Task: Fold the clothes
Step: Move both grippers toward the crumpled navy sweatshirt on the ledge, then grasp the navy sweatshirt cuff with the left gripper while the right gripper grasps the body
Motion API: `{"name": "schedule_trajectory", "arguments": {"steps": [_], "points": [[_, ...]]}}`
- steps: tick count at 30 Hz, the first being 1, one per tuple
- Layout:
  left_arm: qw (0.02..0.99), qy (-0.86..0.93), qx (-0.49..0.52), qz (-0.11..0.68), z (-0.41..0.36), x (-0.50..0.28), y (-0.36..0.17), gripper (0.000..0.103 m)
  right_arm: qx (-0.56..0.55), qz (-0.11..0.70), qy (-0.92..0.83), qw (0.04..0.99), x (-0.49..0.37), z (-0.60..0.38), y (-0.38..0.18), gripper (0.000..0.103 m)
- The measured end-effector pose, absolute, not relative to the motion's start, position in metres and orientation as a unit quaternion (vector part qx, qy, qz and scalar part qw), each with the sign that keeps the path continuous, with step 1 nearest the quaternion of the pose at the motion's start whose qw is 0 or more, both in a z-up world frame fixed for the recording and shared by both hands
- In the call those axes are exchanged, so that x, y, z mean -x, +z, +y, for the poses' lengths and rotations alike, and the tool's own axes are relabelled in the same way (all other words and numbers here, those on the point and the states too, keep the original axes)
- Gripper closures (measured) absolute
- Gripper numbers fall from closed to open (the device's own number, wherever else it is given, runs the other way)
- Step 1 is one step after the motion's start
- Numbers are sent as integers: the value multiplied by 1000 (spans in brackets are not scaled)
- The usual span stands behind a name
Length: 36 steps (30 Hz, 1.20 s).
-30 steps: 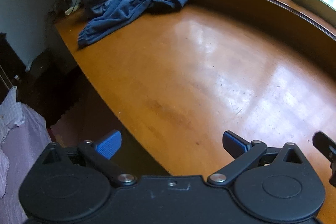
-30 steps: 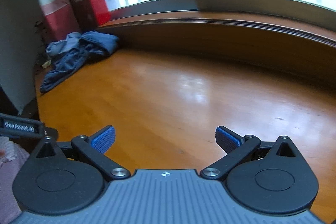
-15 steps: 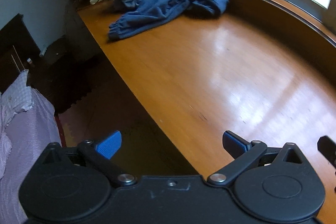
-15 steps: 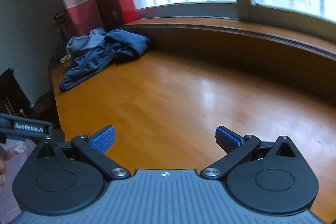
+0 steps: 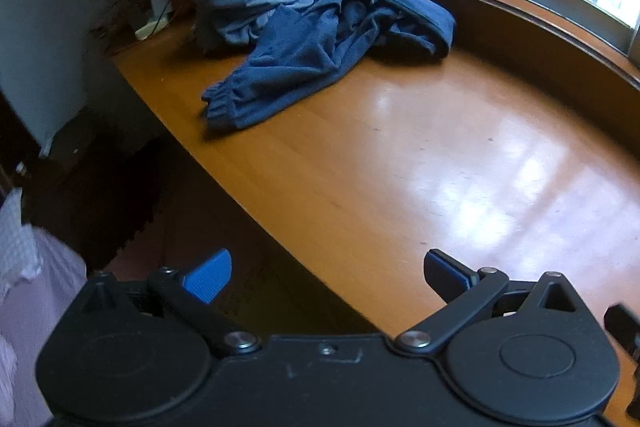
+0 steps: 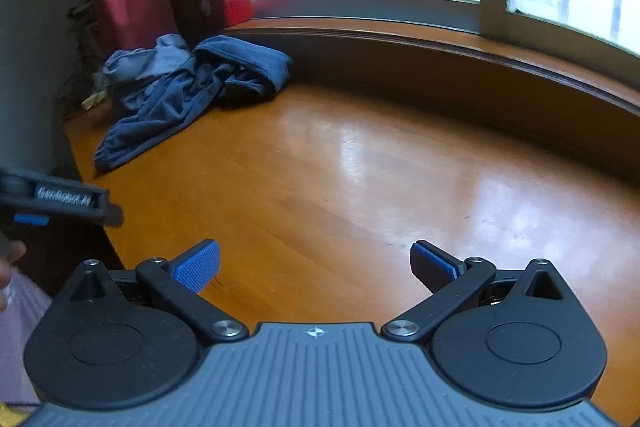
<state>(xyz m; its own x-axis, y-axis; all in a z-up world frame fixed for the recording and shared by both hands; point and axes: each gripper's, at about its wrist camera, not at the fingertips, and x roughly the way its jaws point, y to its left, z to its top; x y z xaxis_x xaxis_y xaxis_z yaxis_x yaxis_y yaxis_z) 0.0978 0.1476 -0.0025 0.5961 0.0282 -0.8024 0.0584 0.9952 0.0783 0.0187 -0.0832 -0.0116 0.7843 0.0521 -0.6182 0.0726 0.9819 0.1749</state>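
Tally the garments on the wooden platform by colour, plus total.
Dark blue garment: 1
Light blue garment: 1
Total: 2, heaped together at the far corner, neither folded. Both grippers' jaws are open and empty, short of the pile.

We are seeing 2 garments, dark blue trousers (image 5: 320, 55) and a paler cloth (image 5: 244, 7), lying crumpled on the wooden platform's (image 5: 440, 155) far left corner.

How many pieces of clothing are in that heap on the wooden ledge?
2 that I can make out. The dark blue garment sprawls in front, its cuffed end toward the ledge's edge. The lighter blue-grey garment is bunched behind it, near the wall. More could be hidden underneath.
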Motion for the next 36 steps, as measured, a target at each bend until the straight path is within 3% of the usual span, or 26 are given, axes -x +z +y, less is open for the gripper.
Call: {"name": "schedule_trajectory", "arguments": {"steps": [6, 16, 26, 31, 36], "points": [[896, -13, -58, 441, 198, -126, -4, 0, -99, 357, 16, 929, -41, -44, -15, 1], [882, -29, -52, 467, 233, -218, -8, 0, 23, 452, 90, 887, -159, 20, -18, 4], [876, -43, -72, 475, 216, -322, -23, 0, 68, 439, 116, 889, -328, 13, -14, 9], [872, -44, -83, 480, 211, -343, -38, 0, 103, 384, 144, 906, -385, 19, -6, 9], [859, -38, -86, 503, 209, -353, -49, 0, 139, 378, 158, 901, -424, 32, -11, 9]]}}
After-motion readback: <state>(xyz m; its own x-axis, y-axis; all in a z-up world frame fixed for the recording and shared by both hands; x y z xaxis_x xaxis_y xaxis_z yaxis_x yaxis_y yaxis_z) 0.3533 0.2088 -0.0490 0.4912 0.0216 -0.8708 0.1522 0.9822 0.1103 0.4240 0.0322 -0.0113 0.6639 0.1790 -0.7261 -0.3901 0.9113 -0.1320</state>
